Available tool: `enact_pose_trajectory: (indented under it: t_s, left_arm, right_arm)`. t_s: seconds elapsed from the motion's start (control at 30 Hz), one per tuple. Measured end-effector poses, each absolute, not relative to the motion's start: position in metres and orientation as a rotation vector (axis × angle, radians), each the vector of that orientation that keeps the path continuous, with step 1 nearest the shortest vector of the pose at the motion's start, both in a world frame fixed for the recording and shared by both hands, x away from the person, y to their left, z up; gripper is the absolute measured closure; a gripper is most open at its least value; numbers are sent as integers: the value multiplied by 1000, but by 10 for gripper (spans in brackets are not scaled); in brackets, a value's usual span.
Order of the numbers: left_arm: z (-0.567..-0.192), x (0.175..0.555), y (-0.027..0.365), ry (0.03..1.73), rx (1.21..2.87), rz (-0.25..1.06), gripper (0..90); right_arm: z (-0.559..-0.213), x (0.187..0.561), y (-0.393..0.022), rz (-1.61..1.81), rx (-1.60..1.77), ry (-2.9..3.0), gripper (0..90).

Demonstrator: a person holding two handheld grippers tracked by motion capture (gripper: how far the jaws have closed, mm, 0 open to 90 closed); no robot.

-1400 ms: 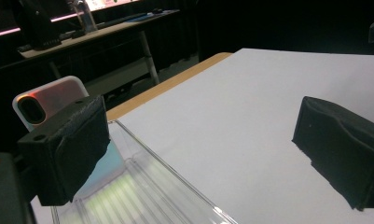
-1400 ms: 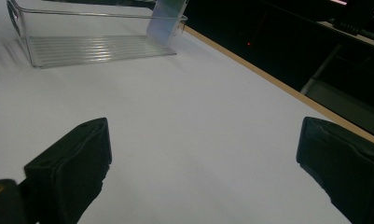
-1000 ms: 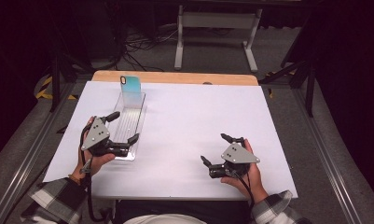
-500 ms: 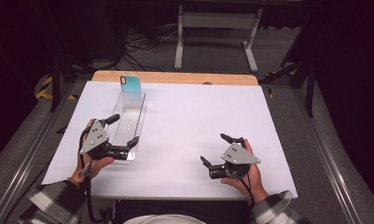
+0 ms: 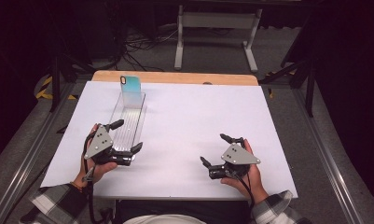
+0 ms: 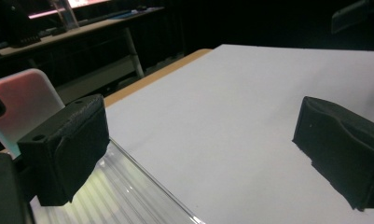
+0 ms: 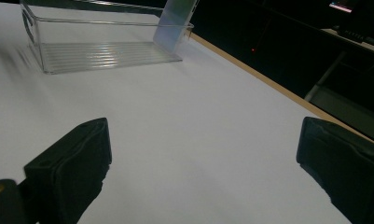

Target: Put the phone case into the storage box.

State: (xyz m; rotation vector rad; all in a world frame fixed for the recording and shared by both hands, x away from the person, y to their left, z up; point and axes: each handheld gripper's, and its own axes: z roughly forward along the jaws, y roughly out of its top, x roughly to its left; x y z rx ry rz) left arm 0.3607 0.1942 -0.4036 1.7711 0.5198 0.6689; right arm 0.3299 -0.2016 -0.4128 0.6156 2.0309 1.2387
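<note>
The clear plastic tray (image 5: 128, 122) lies lengthwise on the left of the white surface (image 5: 198, 121), a phone (image 5: 130, 86) leaning upright at its far end. The left tongs (image 5: 124, 140) stand apart around its near end; the right tongs (image 5: 217, 150) gape, well apart. The tray looks light, stiff and slippery: pinch a thin side wall.

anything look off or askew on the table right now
Only one thing stands out: the phone stands on end, leaning against the far end wall of the clear tray rather than lying flat. The tray sits square on the white sheet, nothing is spilled, and both tools, left and right, are open.
</note>
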Motion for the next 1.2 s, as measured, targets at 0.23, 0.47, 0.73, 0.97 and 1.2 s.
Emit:
enact_pose_trajectory:
  t_s: [0.23,0.47,0.73,0.97,1.2]
  left_arm:
    - [-407,358,188,510,1775,640,44]
    - [-411,355,185,508,1794,640,46]
    - [-417,352,180,506,1823,638,50]
    - [-423,348,179,499,1844,638,55]
    - [-429,345,179,505,1865,612,54]
  right_arm:
    - [-414,330,-200,1236,605,2039,39]
    - [-414,330,-200,1237,603,2044,39]
    - [-414,330,-198,1245,596,2044,39]
    - [-414,329,-199,1246,594,2042,39]
    - [-415,330,-196,1242,592,2047,40]
